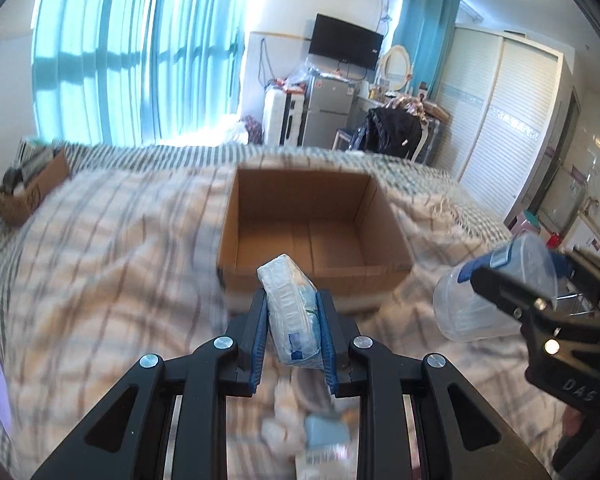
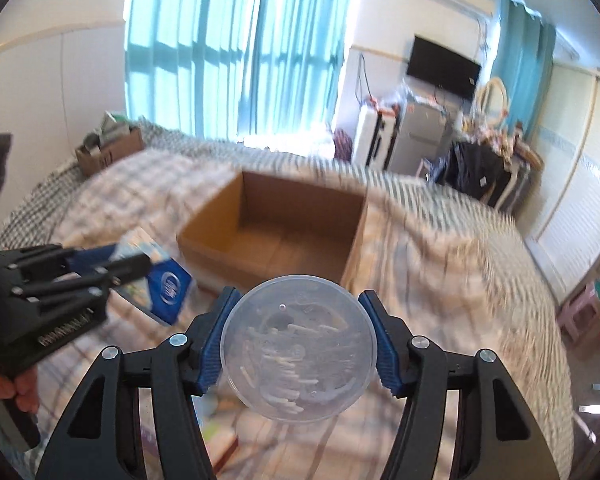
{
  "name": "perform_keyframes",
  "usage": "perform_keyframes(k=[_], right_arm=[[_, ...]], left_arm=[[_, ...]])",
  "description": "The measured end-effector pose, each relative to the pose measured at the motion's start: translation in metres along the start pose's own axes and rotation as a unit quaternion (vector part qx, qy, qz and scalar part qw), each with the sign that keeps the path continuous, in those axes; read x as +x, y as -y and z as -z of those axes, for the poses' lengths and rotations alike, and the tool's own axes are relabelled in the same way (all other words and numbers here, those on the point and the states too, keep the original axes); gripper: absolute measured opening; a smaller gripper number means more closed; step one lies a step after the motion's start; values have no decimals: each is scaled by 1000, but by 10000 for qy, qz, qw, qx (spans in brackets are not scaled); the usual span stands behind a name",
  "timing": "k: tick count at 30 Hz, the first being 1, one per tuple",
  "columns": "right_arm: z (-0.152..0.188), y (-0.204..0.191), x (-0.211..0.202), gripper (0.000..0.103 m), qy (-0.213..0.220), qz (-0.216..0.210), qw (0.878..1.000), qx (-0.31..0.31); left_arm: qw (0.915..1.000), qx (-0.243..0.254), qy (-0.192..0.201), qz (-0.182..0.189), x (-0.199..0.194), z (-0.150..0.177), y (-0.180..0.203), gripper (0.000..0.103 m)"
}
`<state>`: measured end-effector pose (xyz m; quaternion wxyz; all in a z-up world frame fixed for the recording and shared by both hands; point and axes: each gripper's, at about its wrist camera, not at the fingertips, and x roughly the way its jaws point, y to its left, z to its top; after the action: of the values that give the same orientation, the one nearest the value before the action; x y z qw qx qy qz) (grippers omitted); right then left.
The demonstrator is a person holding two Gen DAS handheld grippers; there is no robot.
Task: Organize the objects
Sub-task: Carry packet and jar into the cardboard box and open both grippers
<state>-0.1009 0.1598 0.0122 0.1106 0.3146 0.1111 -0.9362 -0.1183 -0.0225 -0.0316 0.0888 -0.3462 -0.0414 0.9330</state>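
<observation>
Tissue pack (image 1: 294,312): soft plastic-wrapped pack, judged light and compressible; it yields under pressure, so a hold across its flat faces near the middle is soundest. It is held above the bed, just short of the near wall of the cardboard box (image 1: 316,276). The left gripper (image 1: 293,332) is closed to a narrow gap, its blue pads clamped on both faces of the pack, which stands upright and slightly tilted.

Plastic container (image 2: 299,354): clear, round, thin-walled, judged light, smooth and liable to slip or flex; small pale items show inside, not identifiable. The right gripper (image 2: 299,350) is spread wide and clamped on opposite sides of the container, also just short of the box.

The box sits open and empty on the striped blanket (image 1: 100,240). A second, smaller box (image 1: 30,192) stands well apart.
</observation>
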Motion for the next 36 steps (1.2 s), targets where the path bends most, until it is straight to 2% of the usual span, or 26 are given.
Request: perform_keyframes(k=[3,7,12,19,25,27,29,30,31,33,36], right_arm=[[-34,5,1,60,263,-38,9996,-84],[-79,13,22,60,528,-68,9985,-118],[-110,23,74,60,422,-209,9989,-30],[-107,35,160,60,-28,-351,9994,38],[-91,41,204,60,-331,-471,9983,49],[-85,40,205,61,-361,-551,9978,43],[-83,43,203,62,-342,-576,9977,51],[-83,46,197,75,-264,-515,9983,97],[-83,51,189,87,-154,-482,9986,177],[-86,58,173,90,-12,-521,9981,324],[-92,66,137,90,152,-502,9980,345]], left_arm=[[9999,99,95,43,12,-30,1,24],[9998,171,123,-28,40,-66,-5,24],[9997,222,76,-48,79,-93,-12,24],[9990,385,-199,-120,139,-97,-20,24],[9976,476,-488,-142,174,-82,-20,24],[9979,391,-483,-153,177,-77,-22,30],[9983,273,-498,-109,175,-75,-24,49],[9985,214,-491,-128,171,-74,-26,68],[9988,188,-428,-164,163,-75,-27,77],[9989,262,-329,-201,148,-76,-26,79],[9980,417,-300,-382,121,-78,-22,90]])
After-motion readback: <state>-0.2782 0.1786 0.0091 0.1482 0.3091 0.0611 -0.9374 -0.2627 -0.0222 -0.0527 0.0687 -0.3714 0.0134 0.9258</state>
